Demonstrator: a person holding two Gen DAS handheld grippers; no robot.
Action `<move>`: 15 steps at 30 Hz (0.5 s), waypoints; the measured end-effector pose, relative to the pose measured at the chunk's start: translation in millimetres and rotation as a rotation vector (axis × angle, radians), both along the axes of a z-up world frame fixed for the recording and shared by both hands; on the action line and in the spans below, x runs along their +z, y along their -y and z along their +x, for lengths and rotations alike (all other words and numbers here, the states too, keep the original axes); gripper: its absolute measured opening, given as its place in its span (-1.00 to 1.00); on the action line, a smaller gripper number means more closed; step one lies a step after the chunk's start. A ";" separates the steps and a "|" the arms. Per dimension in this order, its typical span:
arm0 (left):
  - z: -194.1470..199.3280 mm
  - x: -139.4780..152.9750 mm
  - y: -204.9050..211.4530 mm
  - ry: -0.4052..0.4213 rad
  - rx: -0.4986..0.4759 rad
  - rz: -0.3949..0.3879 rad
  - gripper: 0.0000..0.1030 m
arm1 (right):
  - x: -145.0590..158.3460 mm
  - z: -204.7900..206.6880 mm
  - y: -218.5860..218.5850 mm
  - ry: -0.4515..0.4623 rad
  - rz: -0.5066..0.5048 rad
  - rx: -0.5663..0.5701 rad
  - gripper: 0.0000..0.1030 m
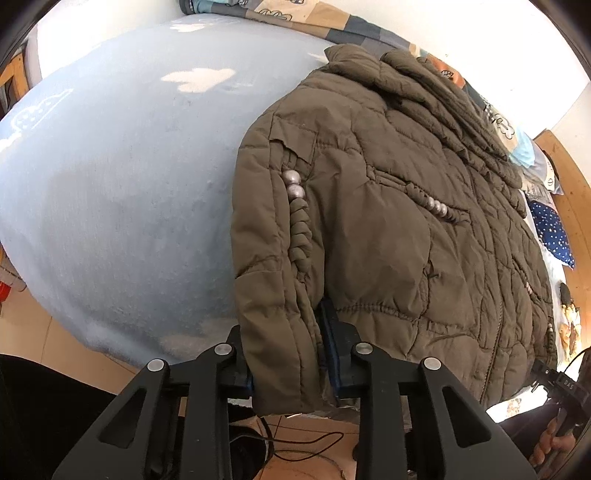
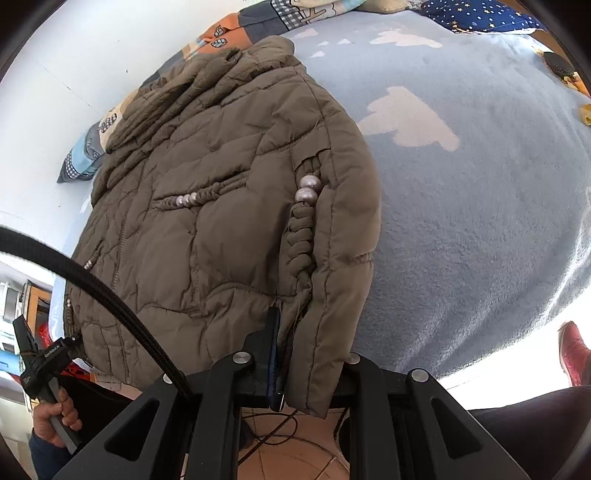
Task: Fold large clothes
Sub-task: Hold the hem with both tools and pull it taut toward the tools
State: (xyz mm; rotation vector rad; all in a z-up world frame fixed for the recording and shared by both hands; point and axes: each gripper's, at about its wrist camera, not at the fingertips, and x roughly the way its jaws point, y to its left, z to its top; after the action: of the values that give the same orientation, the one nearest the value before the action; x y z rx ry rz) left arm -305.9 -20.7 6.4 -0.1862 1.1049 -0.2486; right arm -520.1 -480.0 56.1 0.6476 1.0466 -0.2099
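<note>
Your olive quilted jacket (image 1: 388,206) lies flat on the bed's pale blue blanket (image 1: 122,192), its long axis running from the near edge, where the hem hangs over, to the collar pointing at the far edge and the patchwork quilt (image 1: 332,22) along the wall. Both sleeves run along the body's sides, cuffs toward you.

Your left tool (image 1: 291,363) is clamped on the cuff of the sleeve (image 1: 266,236) at the near edge, padded fabric filling the gap between its fingers. Your right tool (image 2: 314,373) is clamped on the other sleeve (image 2: 343,221) near its cuff in the same way.

In the right wrist view, the far tool's housing carries a small white label, too small to read surely. In the left wrist view, the other housing shows letters that look like "DAS".
</note>
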 end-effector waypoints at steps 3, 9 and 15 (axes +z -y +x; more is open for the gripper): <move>-3.5 4.4 -1.0 0.017 -0.004 -0.003 -0.50 | 4.1 -3.9 3.1 0.029 0.015 -0.009 -0.66; -6.4 12.3 -0.3 0.052 -0.016 -0.002 -0.53 | 13.5 -14.3 4.2 0.064 0.013 -0.008 -0.67; -12.9 38.6 1.4 0.165 -0.035 0.008 -0.55 | 32.8 -22.3 3.1 0.136 -0.007 0.003 -0.70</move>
State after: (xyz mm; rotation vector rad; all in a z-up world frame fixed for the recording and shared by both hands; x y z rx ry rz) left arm -318.8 -22.0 45.0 -0.1371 0.9462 -0.2855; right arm -542.4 -483.1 88.9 0.6451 0.9157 -0.1641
